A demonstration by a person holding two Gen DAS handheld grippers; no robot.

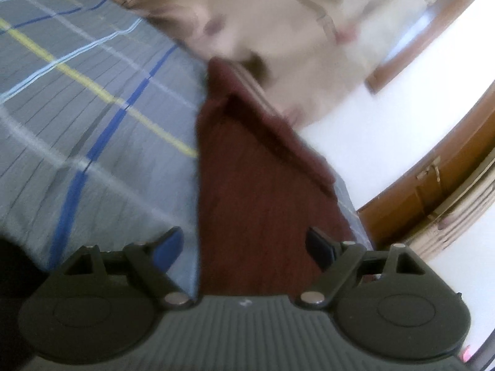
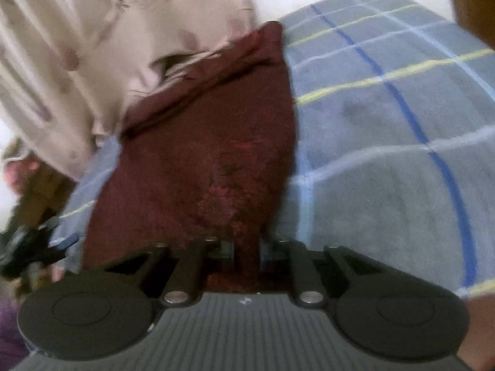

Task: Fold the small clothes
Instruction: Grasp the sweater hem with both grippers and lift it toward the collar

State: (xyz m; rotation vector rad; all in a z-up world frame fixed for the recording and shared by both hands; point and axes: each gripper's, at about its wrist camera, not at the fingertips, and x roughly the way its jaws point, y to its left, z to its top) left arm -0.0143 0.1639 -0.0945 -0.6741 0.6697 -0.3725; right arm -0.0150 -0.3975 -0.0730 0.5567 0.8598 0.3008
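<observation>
While the right gripper [image 2: 246,252] pinches a narrow bunch of the maroon cloth [image 2: 198,154] between its nearly closed fingers, the left gripper [image 1: 247,247] stands wide apart over the cloth's near edge, gripping nothing. The single maroon cloth [image 1: 253,185] lies spread on a grey-blue checked blanket [image 1: 92,108], its far edge rumpled against a beige floral fabric [image 2: 123,31] beyond.

The risk, by this reading: with only one corner held, any lift would probably drag the cloth askew or bunch it, and the small pinch might slip out of the terry pile. The open left fingers could also catch the blanket [image 2: 386,123] beneath instead of the cloth's edge. Both views are blurred.

Count: two grippers, one maroon cloth, one checked blanket, one beige fabric.
</observation>
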